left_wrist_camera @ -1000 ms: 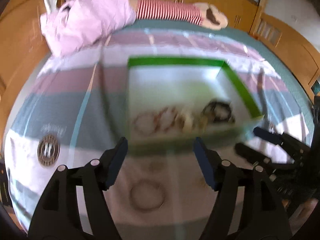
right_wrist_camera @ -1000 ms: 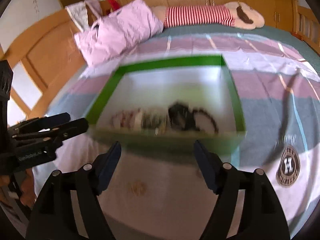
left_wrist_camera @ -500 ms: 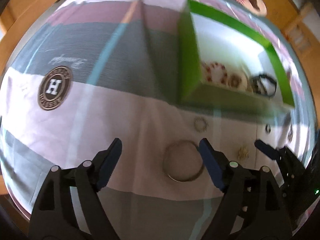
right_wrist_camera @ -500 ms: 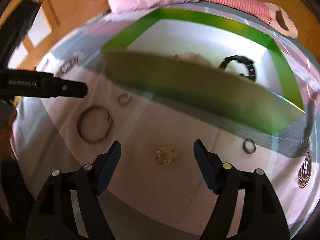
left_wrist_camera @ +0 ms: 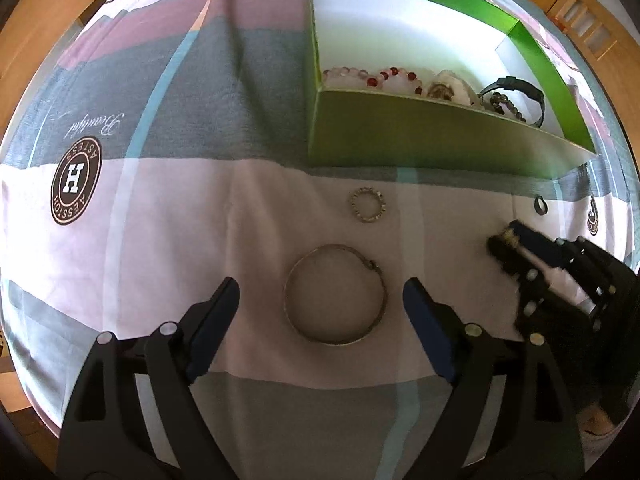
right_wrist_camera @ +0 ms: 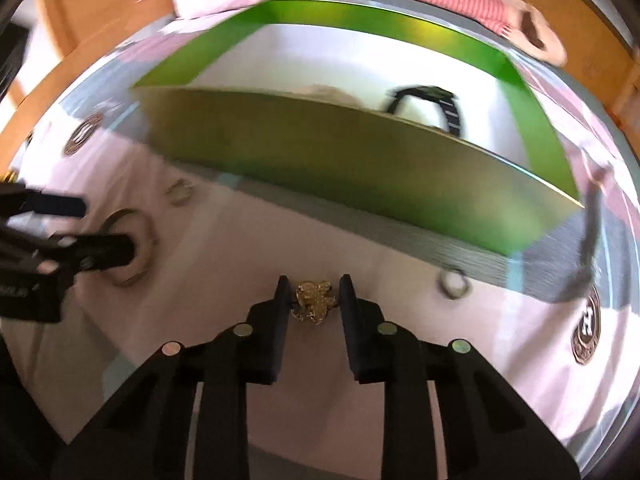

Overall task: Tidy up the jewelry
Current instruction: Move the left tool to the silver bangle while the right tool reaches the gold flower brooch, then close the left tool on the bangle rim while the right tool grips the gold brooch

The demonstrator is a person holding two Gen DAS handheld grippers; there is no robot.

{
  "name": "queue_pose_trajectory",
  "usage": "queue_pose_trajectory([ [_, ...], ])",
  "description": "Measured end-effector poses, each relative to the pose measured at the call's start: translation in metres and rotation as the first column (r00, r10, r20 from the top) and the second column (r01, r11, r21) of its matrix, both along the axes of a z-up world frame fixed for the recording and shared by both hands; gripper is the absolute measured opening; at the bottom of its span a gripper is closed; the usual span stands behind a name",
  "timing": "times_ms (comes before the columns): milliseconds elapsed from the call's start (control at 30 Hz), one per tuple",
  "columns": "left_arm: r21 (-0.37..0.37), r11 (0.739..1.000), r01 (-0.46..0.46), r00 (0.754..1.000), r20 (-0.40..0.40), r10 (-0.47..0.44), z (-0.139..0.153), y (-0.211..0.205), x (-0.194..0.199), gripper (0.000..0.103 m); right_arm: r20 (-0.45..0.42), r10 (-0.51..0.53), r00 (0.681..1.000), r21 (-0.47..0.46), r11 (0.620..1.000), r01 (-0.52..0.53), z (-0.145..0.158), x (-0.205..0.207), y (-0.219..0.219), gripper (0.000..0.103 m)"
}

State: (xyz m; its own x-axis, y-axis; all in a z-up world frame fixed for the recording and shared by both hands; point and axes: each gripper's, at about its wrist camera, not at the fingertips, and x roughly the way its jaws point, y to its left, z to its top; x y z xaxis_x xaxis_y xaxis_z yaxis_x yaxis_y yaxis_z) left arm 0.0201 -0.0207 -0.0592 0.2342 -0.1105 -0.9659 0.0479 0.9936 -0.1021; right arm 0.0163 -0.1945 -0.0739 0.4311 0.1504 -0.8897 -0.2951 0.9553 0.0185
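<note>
Trinket (right_wrist_camera: 314,306) of crumpled gold, laid flat on the striped bedsheet (left_wrist_camera: 160,240), flanked by right gripper (right_wrist_camera: 314,280) jaws just drawn close around it, actual pinch impossible to tell. Thin silver bangle (left_wrist_camera: 335,294) left untouched between left gripper (left_wrist_camera: 320,286) jaws just spread wide. Behind, gathered in the green box (left_wrist_camera: 400,132): beaded bracelets (left_wrist_camera: 384,76) and a black watch (left_wrist_camera: 520,88).

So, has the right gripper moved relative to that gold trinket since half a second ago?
Yes. The right gripper has come down onto the gold trinket, which lay ahead of it on the bedspread; its jaws have just been closing around it.
</note>
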Motion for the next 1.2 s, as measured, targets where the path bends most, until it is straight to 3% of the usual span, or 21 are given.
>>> queue_pose_trajectory([
  [67,0.014,1.000,0.002,1.000,-0.002,-0.002,-0.003,-0.004,-0.001,0.085,-0.007,-0.005,1.000,0.013,1.000,0.005,0.000,0.001,-0.002,0.026],
  [233,0.062,0.997,0.048,0.999,-0.005,-0.048,-0.014,-0.031,-0.004,0.085,0.030,0.031,0.999,-0.060,0.998,-0.030,-0.001,-0.006,0.009,0.027],
  [400,0.103,0.990,0.097,0.995,-0.010,-0.097,-0.023,-0.053,-0.007,0.086,0.008,0.018,1.000,-0.012,1.000,-0.018,-0.002,-0.004,0.008,0.036],
  [767,0.102,0.991,0.090,0.996,-0.011,-0.089,-0.027,-0.050,-0.005,0.087,0.006,0.019,1.000,-0.008,1.000,-0.018,-0.003,-0.003,0.009,0.041],
  [800,0.102,0.991,0.090,0.996,-0.009,-0.090,-0.027,-0.050,-0.005,0.085,0.007,0.018,1.000,-0.008,1.000,-0.018,-0.003,-0.003,0.009,0.041],
  [933,0.082,0.992,0.100,0.995,0.016,-0.102,-0.025,-0.047,-0.005,0.062,0.010,0.018,1.000,-0.008,1.000,-0.018,-0.002,-0.004,0.007,0.041],
  [1200,0.062,0.985,0.160,0.985,0.053,-0.164,-0.026,-0.068,-0.006,0.062,0.012,-0.042,0.999,-0.009,0.999,0.042,-0.001,0.000,-0.006,0.041],
])
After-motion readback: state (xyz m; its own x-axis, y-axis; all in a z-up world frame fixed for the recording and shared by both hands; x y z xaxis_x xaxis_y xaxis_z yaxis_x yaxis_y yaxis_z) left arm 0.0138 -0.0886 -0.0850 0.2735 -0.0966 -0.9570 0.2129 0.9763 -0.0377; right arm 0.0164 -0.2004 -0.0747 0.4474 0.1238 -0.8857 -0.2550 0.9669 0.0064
